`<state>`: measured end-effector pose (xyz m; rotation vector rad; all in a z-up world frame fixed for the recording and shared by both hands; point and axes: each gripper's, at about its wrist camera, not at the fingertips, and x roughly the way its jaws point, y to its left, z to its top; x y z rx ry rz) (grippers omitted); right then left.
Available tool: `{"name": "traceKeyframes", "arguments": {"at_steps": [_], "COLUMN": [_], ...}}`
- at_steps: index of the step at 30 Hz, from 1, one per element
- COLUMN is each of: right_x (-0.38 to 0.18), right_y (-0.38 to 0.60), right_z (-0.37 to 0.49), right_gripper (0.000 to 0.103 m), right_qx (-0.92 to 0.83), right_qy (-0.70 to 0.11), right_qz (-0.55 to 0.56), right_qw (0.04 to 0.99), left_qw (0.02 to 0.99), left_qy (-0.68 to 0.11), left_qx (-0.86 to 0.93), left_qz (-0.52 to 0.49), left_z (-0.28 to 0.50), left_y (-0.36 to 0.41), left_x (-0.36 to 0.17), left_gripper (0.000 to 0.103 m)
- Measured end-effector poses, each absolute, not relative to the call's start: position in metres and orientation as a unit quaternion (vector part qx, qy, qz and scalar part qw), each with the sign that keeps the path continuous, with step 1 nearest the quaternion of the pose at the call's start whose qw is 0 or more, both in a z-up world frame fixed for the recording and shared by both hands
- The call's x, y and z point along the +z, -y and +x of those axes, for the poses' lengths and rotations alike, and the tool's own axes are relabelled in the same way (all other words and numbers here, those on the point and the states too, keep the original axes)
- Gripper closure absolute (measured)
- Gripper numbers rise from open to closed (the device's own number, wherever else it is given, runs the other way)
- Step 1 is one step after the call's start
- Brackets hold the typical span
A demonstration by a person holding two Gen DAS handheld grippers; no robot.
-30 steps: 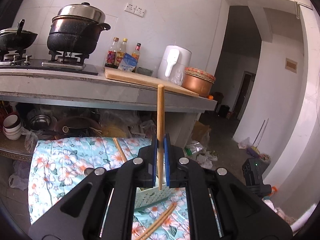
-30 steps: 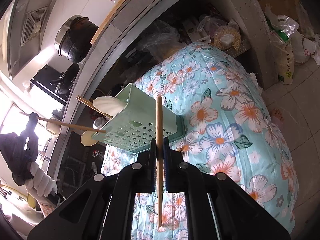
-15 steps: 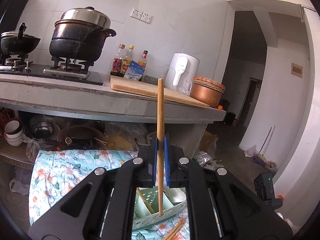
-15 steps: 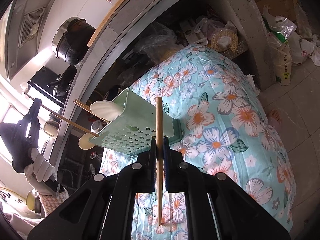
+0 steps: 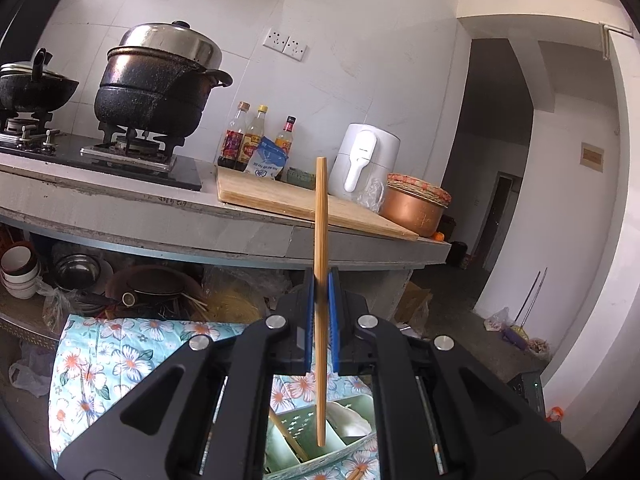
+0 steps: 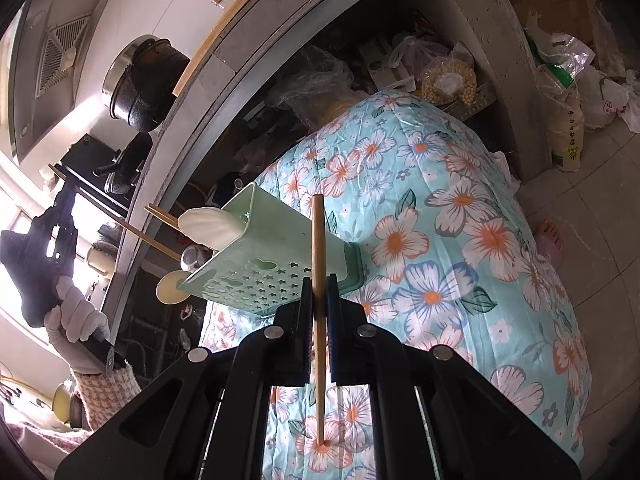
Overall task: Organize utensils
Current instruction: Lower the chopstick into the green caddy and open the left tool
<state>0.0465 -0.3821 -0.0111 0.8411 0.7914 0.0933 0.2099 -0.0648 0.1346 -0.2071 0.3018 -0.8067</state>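
My left gripper is shut on an upright wooden chopstick. Its lower tip hangs over a compartment of the pale green utensil holder, which holds a white spoon and another chopstick. In the right wrist view the holder stands on the floral cloth. The left gripper, in a gloved hand, keeps its chopstick's tip at the holder's mouth. My right gripper is shut on a second chopstick, in front of the holder.
A grey counter carries a stove with a black pot, bottles, a cutting board, a white appliance and a copper bowl. Bowls sit on the shelf below. Bags lie on the floor.
The left gripper and its chopstick rose and drew back from the holder, so the stick's tip now sits at the holder's mouth. The right gripper kept still.
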Motion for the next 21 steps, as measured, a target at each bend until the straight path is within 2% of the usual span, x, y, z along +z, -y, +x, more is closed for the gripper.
{"name": "traceKeyframes", "arguments": {"at_steps": [16,17,19,20,21], "right_x": [-0.014,-0.014,-0.013,-0.013,-0.012], "right_y": [0.384,0.384,0.383,0.383,0.383], "right_z": [0.046,0.046,0.045,0.044,0.043], "right_gripper": [0.096,0.096,0.096,0.096,0.096], "right_qx": [0.041,0.041,0.041,0.041,0.040], "right_qy": [-0.376,-0.376,-0.376,-0.376,-0.375], "right_qz": [0.402,0.402,0.400,0.399,0.398], "right_qw": [0.834,0.834,0.835,0.835,0.836], "left_qw": [0.892,0.888,0.883,0.882,0.881], "left_qy": [-0.226,-0.234,-0.241,-0.241,-0.238], "left_qx": [-0.389,-0.393,-0.399,-0.402,-0.404], "left_qz": [-0.052,-0.050,-0.051,-0.055,-0.058], "left_z": [0.231,0.232,0.230,0.229,0.227], "left_y": [0.109,0.112,0.115,0.114,0.114], "left_x": [0.068,0.065,0.060,0.059,0.059], "left_gripper": [0.097,0.095,0.081,0.070,0.066]}}
